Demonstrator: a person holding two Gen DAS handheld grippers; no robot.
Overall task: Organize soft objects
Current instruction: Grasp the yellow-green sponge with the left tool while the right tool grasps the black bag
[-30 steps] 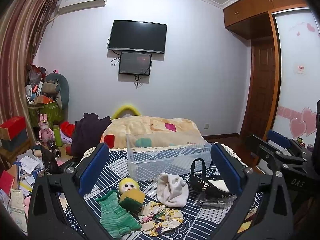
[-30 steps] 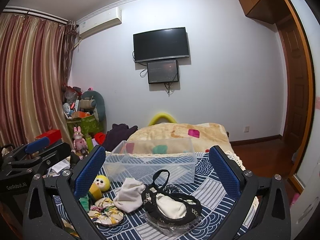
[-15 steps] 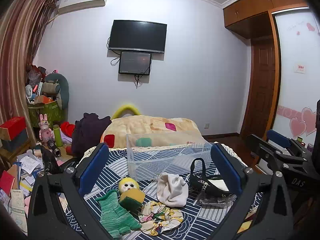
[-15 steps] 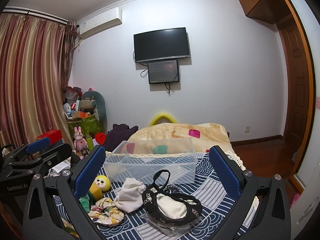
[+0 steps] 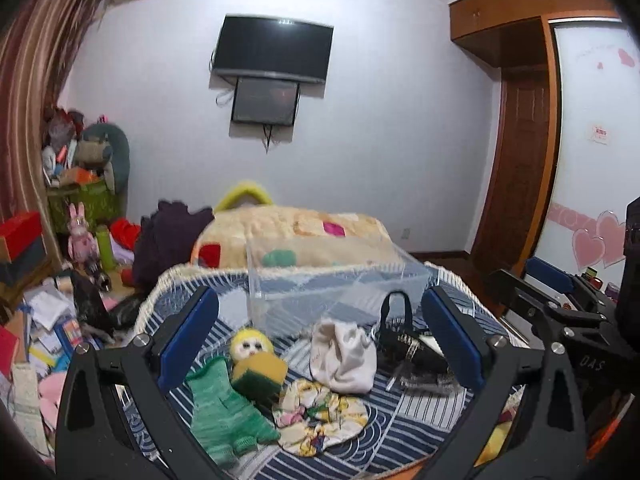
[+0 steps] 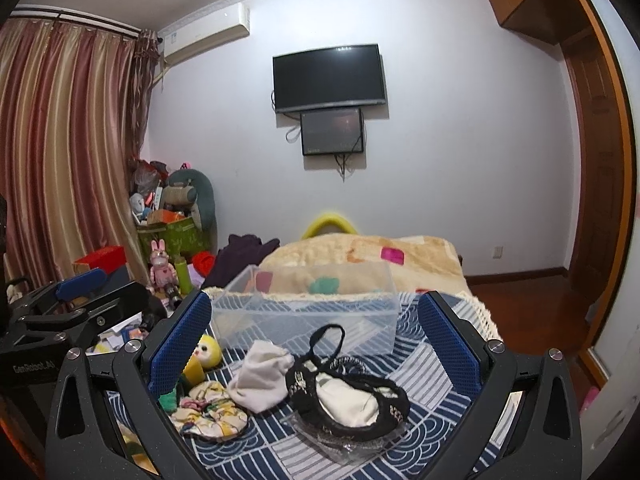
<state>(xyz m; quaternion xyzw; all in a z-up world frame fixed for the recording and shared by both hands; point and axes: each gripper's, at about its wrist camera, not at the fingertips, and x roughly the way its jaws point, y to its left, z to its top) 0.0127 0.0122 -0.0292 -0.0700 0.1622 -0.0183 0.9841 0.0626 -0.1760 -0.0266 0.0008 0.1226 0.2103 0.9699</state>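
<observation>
Both grippers level, side by side above near edge of bed: left gripper and right gripper jaws wide apart, holding nothing. Soft objects — green glove, white cloth, floral cloth — lie just before clear bin.

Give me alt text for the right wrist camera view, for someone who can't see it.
The open right gripper hovers over a blue patterned bedspread strewn with a black lace bra, a white cloth, a floral fabric piece and a yellow doll. Behind them stands an empty clear plastic bin.
</observation>
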